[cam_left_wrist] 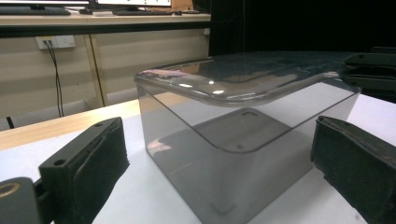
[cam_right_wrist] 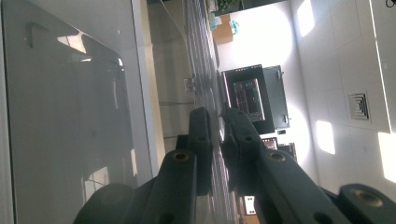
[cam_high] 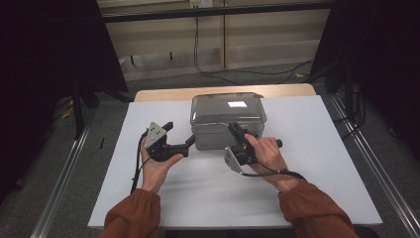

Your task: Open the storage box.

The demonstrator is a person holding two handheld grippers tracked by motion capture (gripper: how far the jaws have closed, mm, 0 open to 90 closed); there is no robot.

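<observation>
The clear box (cam_high: 228, 121) sits mid-table toward the far side, lid (cam_high: 227, 106) on. The right gripper (cam_high: 236, 133) has its jaws pressed together on the lid's near edge, pinching that thin rim. The left gripper (cam_high: 190, 140) stands spread wide just beside the box's left near corner, touching nothing. The risk: a lift from the right could drag the whole light box along or let the slick rim slip free, since nothing braces the body yet. Whether the lid has latches is hard to tell; the rim probably sits between the pads, though glare muddies the right gripper view.
</observation>
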